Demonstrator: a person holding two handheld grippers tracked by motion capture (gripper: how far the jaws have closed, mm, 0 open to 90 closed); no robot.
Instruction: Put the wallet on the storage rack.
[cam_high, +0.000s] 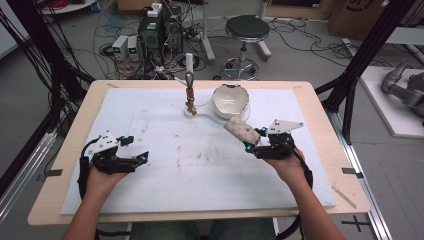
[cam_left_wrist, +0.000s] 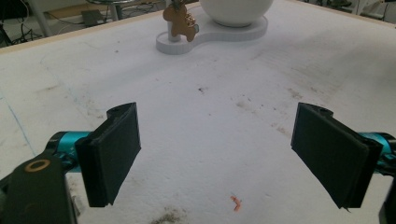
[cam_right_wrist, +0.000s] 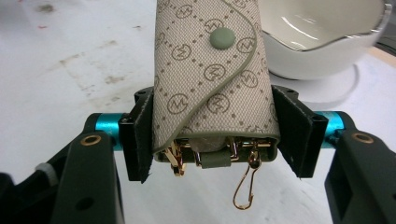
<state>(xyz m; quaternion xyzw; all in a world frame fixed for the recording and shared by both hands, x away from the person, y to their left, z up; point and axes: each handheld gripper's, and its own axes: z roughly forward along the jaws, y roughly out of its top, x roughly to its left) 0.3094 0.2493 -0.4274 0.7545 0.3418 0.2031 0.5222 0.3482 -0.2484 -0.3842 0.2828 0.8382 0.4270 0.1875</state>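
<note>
My right gripper (cam_high: 255, 141) is shut on a beige patterned key pouch (cam_high: 238, 130), holding it just above the white mat at the right. In the right gripper view the key pouch (cam_right_wrist: 212, 74) stands between the jaws, flap snapped, gold clips hanging from its near end. A white bowl (cam_high: 230, 100) sits on a white stand (cam_high: 205, 114) at the back centre, just beyond the pouch. A small brown figure (cam_high: 190, 104) hangs at the stand's left end. My left gripper (cam_high: 137, 151) rests open at the left, empty; its view shows the brown figure (cam_left_wrist: 180, 22) far ahead.
A white mat (cam_high: 190, 165) covers the wooden table (cam_high: 320, 125). A tiny orange scrap (cam_left_wrist: 236, 202) lies on the mat between the left jaws. A stool (cam_high: 246, 30) and cabled equipment (cam_high: 160, 30) stand on the floor behind the table.
</note>
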